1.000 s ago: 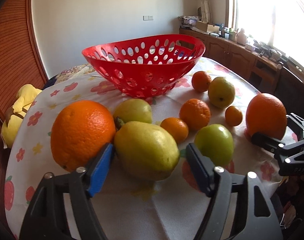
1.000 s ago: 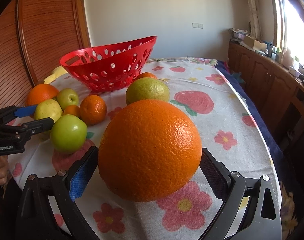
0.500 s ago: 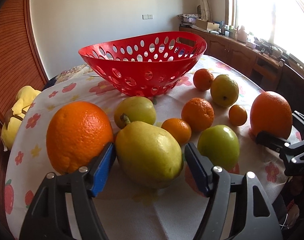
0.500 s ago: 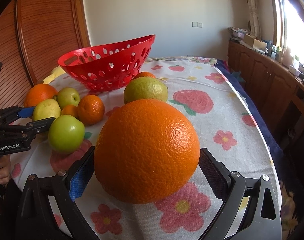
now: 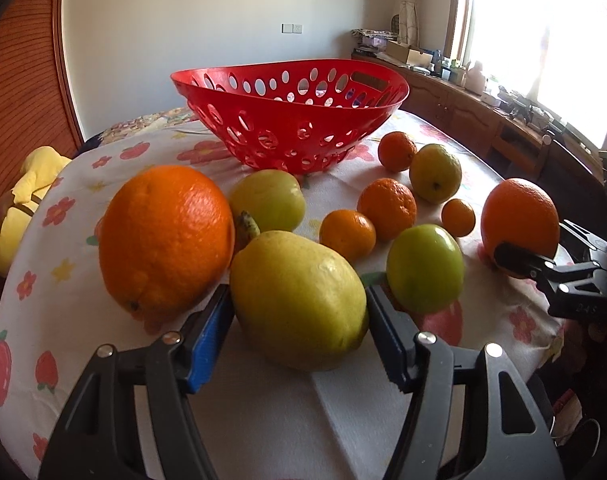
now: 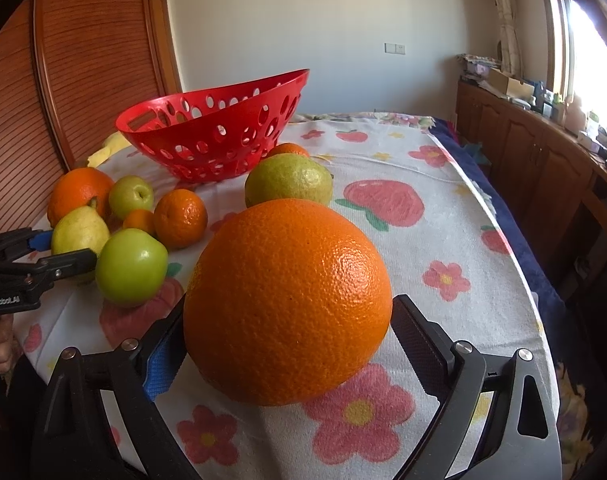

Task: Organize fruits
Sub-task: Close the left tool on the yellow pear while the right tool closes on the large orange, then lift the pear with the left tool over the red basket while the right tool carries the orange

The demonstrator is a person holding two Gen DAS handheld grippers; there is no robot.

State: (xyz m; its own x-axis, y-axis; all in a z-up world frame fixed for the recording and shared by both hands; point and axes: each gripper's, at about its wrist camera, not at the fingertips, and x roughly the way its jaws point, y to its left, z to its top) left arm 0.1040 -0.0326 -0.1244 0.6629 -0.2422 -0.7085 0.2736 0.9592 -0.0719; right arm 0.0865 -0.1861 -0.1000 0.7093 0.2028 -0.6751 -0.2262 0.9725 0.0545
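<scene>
My left gripper is shut on a yellow pear that rests on the flowered tablecloth, its fingers touching both sides. A big orange lies just left of it and a green apple just right. My right gripper is shut on a second big orange, which also shows in the left wrist view. The red perforated basket stands empty at the back of the table and shows in the right wrist view.
Several small mandarins, another green apple and a yellow-green pear lie between the grippers and the basket. A yellow cloth hangs off the left table edge. Wooden cabinets line the right wall.
Both grippers have closed inward until their fingers touch the pear and the big orange. The left view has risen slightly toward the basket.
</scene>
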